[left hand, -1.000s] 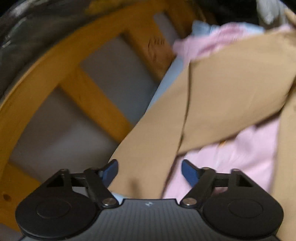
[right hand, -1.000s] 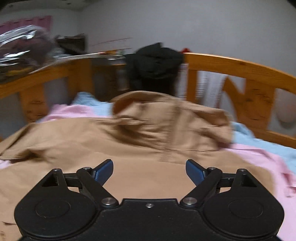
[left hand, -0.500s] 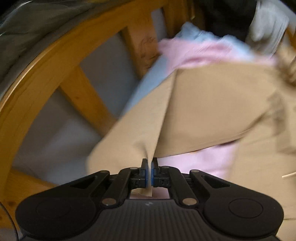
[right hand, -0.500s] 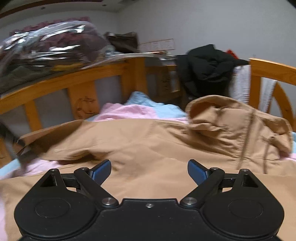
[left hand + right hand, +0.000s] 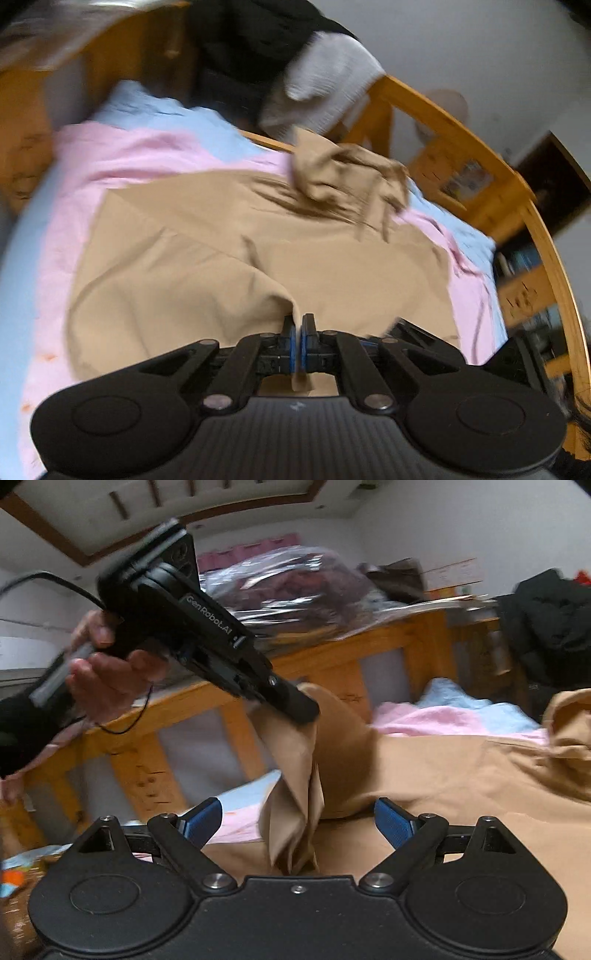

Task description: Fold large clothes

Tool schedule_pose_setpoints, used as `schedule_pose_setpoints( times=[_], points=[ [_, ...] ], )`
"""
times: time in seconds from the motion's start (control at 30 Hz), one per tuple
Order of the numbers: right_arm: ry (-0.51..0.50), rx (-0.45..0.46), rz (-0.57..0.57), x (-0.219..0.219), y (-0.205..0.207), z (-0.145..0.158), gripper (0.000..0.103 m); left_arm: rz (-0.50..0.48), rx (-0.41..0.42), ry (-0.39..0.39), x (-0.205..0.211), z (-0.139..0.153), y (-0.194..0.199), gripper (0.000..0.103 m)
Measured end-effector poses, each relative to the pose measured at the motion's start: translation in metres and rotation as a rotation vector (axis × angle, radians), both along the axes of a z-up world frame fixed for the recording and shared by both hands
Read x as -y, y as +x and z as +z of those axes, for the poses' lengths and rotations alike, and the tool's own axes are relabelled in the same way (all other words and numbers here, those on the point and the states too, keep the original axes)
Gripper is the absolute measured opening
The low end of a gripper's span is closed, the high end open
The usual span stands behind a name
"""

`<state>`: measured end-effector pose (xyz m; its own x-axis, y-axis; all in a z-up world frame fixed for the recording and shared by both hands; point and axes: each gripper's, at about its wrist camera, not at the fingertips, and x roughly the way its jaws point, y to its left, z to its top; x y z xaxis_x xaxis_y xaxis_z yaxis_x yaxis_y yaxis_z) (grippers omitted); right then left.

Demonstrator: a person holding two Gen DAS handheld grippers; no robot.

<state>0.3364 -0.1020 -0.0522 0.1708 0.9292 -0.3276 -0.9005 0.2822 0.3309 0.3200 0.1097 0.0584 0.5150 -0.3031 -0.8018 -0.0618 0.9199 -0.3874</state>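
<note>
Between the left gripper's (image 5: 298, 334) closed jaws, a thin fold of the tan jacket (image 5: 258, 251) is pinched—it may slip; right gripper (image 5: 297, 821) gapes wide, empty.

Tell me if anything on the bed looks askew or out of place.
The tan jacket lies unevenly: its hood is crumpled in a heap, and one corner is pulled up off the pink sheet, pinched in the shut left gripper. No damage or spill is visible.

left gripper (image 5: 297, 334): we clamped it shut on the tan jacket (image 5: 258, 258)
sleeve (image 5: 295, 775): we lifted it off the bed
</note>
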Motion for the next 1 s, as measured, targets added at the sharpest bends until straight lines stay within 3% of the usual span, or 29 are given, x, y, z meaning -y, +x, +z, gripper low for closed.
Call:
schedule_pose_setpoints(
  times=[0.1, 0.17, 0.2, 0.23, 0.27, 0.33, 0.37, 0.5, 0.57, 0.67, 0.73, 0.9, 0.97, 1.0],
  points=[
    [-0.023, -0.035, -0.100, -0.002, 0.002, -0.008, 0.065, -0.053, 0.018, 0.010, 0.024, -0.008, 0.006, 0.001],
    [-0.038, -0.076, -0.156, -0.005, 0.006, -0.016, 0.022, -0.068, 0.034, 0.026, 0.032, -0.010, 0.008, 0.004],
    [-0.048, -0.089, -0.181, -0.007, 0.009, -0.017, 0.017, -0.067, 0.052, 0.040, 0.032, -0.013, 0.011, 0.005],
    [-0.045, -0.102, -0.199, -0.004, 0.012, -0.016, 0.010, -0.055, 0.078, 0.053, 0.029, -0.012, 0.008, 0.014],
    [-0.035, -0.114, -0.228, 0.001, 0.016, -0.012, 0.007, -0.037, 0.101, 0.067, 0.026, -0.011, 0.007, 0.034],
    [-0.005, -0.156, -0.292, 0.018, 0.028, -0.004, 0.006, 0.012, 0.151, 0.077, 0.011, -0.008, 0.000, 0.072],
    [0.019, -0.188, -0.324, 0.030, 0.035, 0.002, 0.006, 0.031, 0.173, 0.080, 0.004, -0.007, -0.001, 0.075],
    [0.072, -0.207, -0.433, 0.078, 0.045, 0.026, 0.006, 0.184, 0.194, 0.199, -0.028, -0.020, -0.011, 0.070],
    [0.085, -0.228, -0.475, 0.100, 0.048, 0.030, 0.006, 0.270, 0.154, 0.204, -0.051, -0.039, -0.011, 0.070],
    [0.033, -0.226, -0.545, 0.120, 0.050, 0.018, 0.006, 0.310, 0.105, 0.218, -0.075, -0.074, -0.003, 0.069],
    [-0.009, -0.247, -0.581, 0.127, 0.055, 0.002, 0.006, 0.300, 0.072, 0.202, -0.088, -0.099, 0.007, 0.069],
    [-0.080, -0.434, -0.645, 0.143, 0.062, -0.049, 0.006, 0.287, 0.011, 0.104, -0.099, -0.145, 0.026, 0.066],
    [-0.085, -0.464, -0.664, 0.146, 0.062, -0.055, 0.006, 0.279, -0.001, 0.075, -0.098, -0.151, 0.031, 0.044],
    [-0.086, -0.464, -0.668, 0.146, 0.062, -0.054, 0.006, 0.268, 0.004, 0.063, -0.096, -0.151, 0.033, 0.039]
  ],
)
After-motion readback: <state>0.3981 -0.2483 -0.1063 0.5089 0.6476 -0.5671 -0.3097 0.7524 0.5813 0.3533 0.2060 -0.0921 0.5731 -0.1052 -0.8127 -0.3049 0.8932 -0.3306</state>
